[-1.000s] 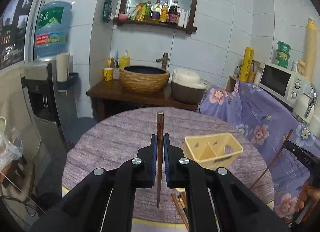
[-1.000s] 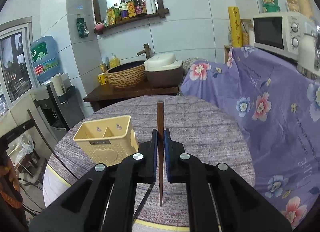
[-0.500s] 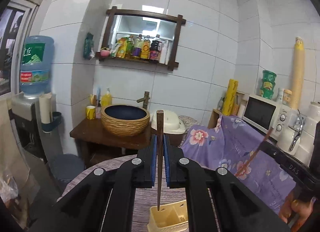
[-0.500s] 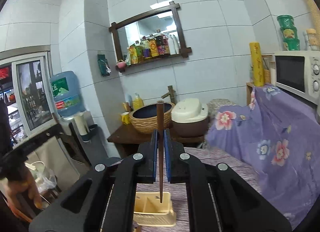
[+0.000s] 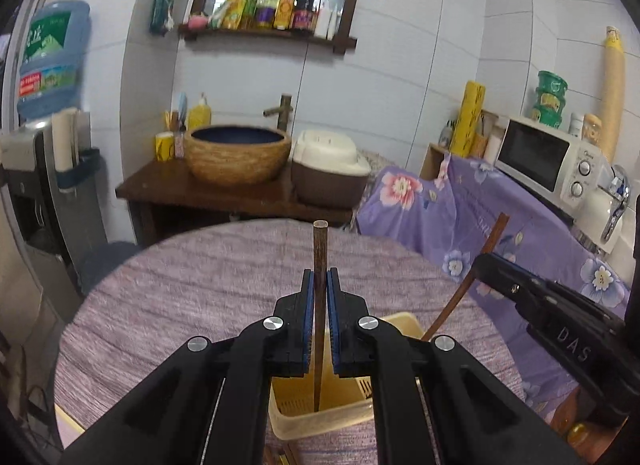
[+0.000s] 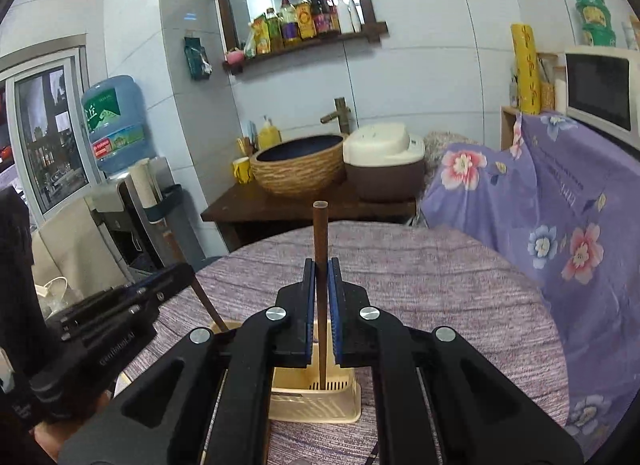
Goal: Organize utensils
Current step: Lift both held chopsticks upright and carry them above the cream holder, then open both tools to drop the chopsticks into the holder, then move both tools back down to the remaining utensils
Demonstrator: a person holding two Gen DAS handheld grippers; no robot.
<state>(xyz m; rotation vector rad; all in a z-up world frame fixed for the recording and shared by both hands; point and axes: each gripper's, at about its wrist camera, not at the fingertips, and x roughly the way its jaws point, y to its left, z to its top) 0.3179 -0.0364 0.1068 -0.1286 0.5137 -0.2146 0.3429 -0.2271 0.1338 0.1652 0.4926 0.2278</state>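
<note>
My left gripper [image 5: 319, 277] is shut on a dark wooden chopstick [image 5: 320, 249] held upright, its lower tip inside the yellow utensil holder [image 5: 320, 421] on the round table. My right gripper [image 6: 320, 267] is shut on a second chopstick [image 6: 321, 233], its tip also down in the yellow holder [image 6: 316, 401]. In the left wrist view the right gripper [image 5: 486, 269] comes in from the right with its chopstick [image 5: 460, 293] slanting into the holder. In the right wrist view the left gripper [image 6: 176, 277] shows at the left with its chopstick [image 6: 206, 297].
The round table has a purple woven cloth [image 5: 180, 297]. More utensils lie on the table just below the holder [image 5: 288, 459]. Behind stand a wooden counter with a basket-weave basin [image 5: 238, 155] and rice cooker [image 5: 330, 169], a floral-covered cabinet with microwave [image 5: 544, 157], and a water dispenser [image 5: 44, 105].
Both grippers were raised, then came down over the yellow holder. The chopstick tips now sit inside the holder, and the two grippers stand close together.
</note>
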